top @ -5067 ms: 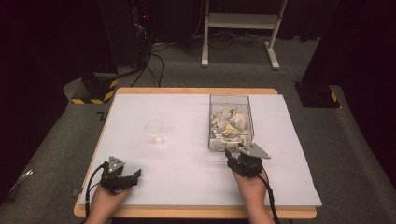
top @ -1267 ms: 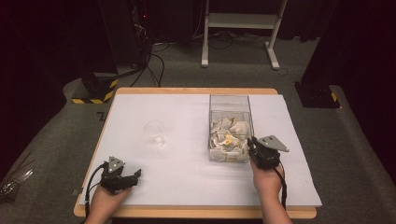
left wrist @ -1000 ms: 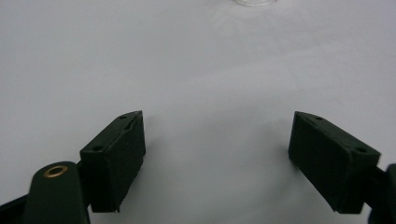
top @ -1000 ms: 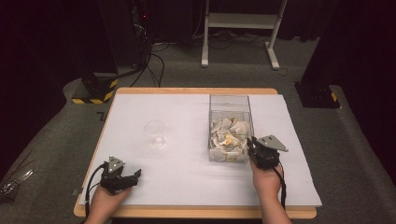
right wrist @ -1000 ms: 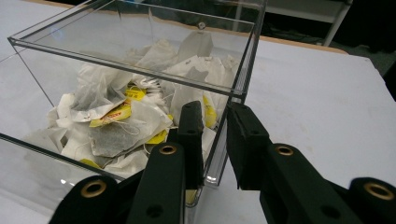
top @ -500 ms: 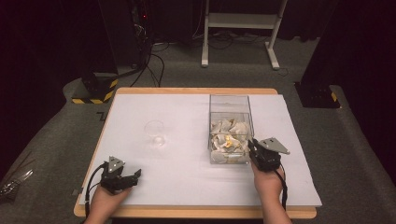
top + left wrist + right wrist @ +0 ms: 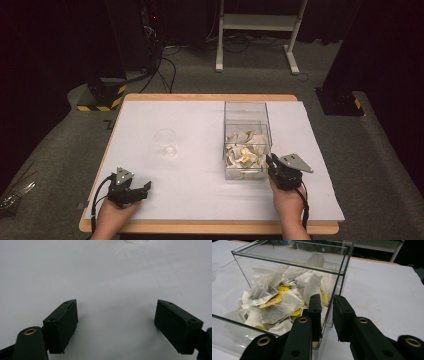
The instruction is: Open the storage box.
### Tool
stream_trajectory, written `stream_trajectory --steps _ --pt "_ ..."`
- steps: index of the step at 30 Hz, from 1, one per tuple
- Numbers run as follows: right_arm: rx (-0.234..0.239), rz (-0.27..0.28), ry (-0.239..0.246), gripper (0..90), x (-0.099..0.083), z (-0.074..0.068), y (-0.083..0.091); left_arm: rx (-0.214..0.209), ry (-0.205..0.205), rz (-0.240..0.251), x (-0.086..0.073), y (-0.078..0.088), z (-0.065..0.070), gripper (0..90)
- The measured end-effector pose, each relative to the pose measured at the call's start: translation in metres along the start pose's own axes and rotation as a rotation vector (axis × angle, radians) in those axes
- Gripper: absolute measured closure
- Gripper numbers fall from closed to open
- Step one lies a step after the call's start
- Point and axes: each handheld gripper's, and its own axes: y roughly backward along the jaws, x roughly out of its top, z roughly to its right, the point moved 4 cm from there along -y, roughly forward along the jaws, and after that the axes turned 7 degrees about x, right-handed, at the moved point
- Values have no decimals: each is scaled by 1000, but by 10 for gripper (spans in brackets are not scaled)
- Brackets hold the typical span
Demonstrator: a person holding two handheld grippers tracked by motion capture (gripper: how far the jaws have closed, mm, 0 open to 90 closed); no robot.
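A clear plastic box stands right of centre on the white table and holds several paper tea bags with yellow tags. My right gripper is at the box's near right corner. In the right gripper view its jaws are shut on the clear box wall, one jaw inside by the tea bags and one outside. My left gripper rests near the table's front left. Its jaws stand open over bare table with nothing between them.
A small clear glass stands left of the box in mid-table; its base shows at the top edge of the left gripper view. The table's wooden front edge runs just behind both hands. Dark floor, cables and stands lie beyond the far edge.
Since the oldest frame my right hand has moved from the box's front face to its near right corner. Over the last second nothing has visibly moved. The left hand has stayed put.
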Motion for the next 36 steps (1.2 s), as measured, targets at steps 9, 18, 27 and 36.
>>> stream_trajectory --steps 9,18,27,36 --pt "3 -3 10 772 -3 -3 5 0 0 0 0 0 0 194" --pt "7 -6 11 776 -7 -5 12 0 0 0 0 0 0 194" --pt "8 0 7 777 -12 -9 18 2 -5 1 0 0 0 194" --pt "3 2 14 777 -15 -12 23 1 -4 1 0 0 0 194"
